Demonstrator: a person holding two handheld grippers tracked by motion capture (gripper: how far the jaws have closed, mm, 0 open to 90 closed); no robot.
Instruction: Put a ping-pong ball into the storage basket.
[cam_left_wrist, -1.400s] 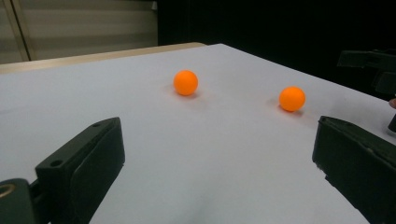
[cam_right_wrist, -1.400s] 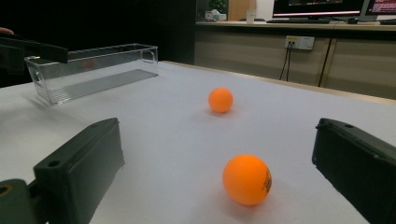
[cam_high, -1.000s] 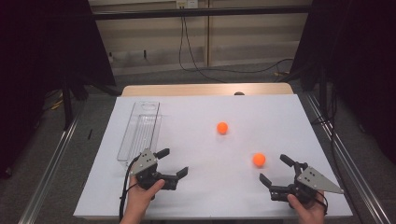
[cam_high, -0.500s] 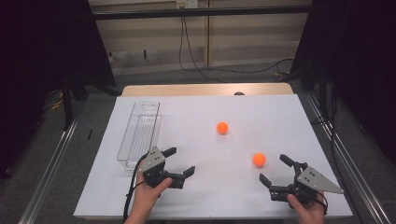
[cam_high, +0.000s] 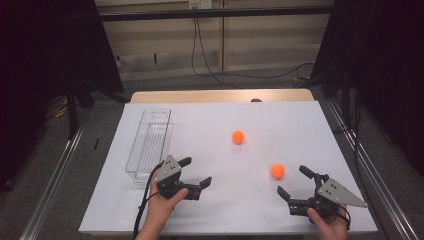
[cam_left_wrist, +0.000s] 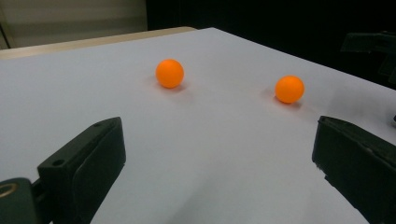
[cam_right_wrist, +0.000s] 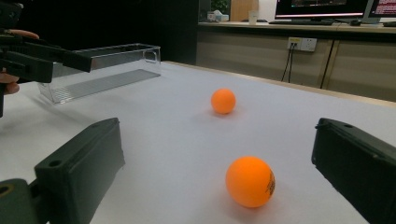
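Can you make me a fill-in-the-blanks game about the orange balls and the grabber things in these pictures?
1. There are ___ orange balls on the white table.
2. The near ball lies closest to the ___ gripper.
3. The jaws of the left gripper are ___.
4. The clear box holds ___ balls.

Missing words: two; right; open; no
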